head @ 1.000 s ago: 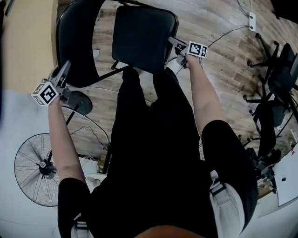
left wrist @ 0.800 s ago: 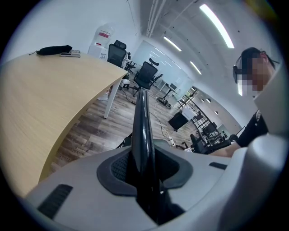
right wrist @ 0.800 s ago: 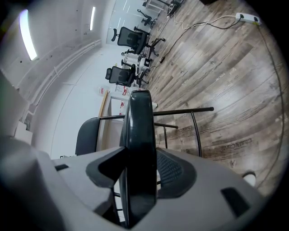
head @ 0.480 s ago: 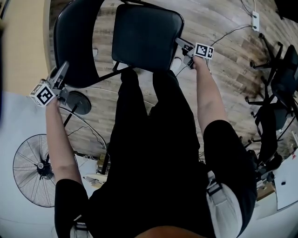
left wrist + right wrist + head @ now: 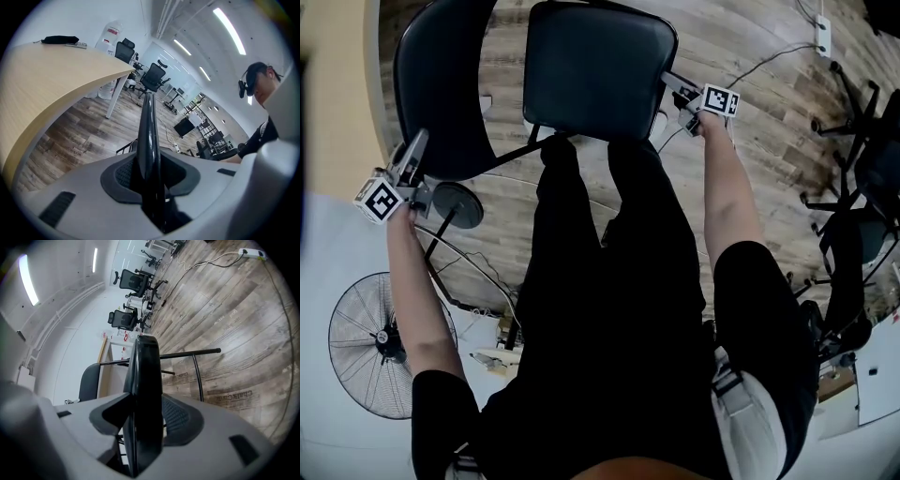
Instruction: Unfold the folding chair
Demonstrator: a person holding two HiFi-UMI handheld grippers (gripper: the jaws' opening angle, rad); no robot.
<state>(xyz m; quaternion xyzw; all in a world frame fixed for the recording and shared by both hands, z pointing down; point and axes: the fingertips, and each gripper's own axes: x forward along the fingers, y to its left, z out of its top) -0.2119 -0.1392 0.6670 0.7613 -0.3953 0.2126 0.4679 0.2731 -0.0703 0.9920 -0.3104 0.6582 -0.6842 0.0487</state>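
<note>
The folding chair stands in front of the person, its black backrest [image 5: 441, 84] at the upper left and its black padded seat [image 5: 595, 70] beside it in the head view. My left gripper [image 5: 414, 155] is shut on the backrest's edge, which shows as a thin black band [image 5: 149, 140] running up between the grey pads [image 5: 117, 176]. My right gripper [image 5: 675, 87] is shut on the seat's right edge [image 5: 145, 394], seen end-on between its pads. Behind it are the backrest [image 5: 89, 378] and a black frame tube [image 5: 187, 354].
A floor fan [image 5: 380, 342] and a round stand base [image 5: 457, 204] sit at the left by the person's legs. A pale wooden desk [image 5: 56, 79] runs along the left. Office chairs [image 5: 862, 169] stand at the right, with a power strip [image 5: 823, 36] and cables on the wood floor.
Both hands have sunk while keeping their grips. The seat has come down with the right gripper and shifted right in the view; the backrest and left gripper have shifted left.
</note>
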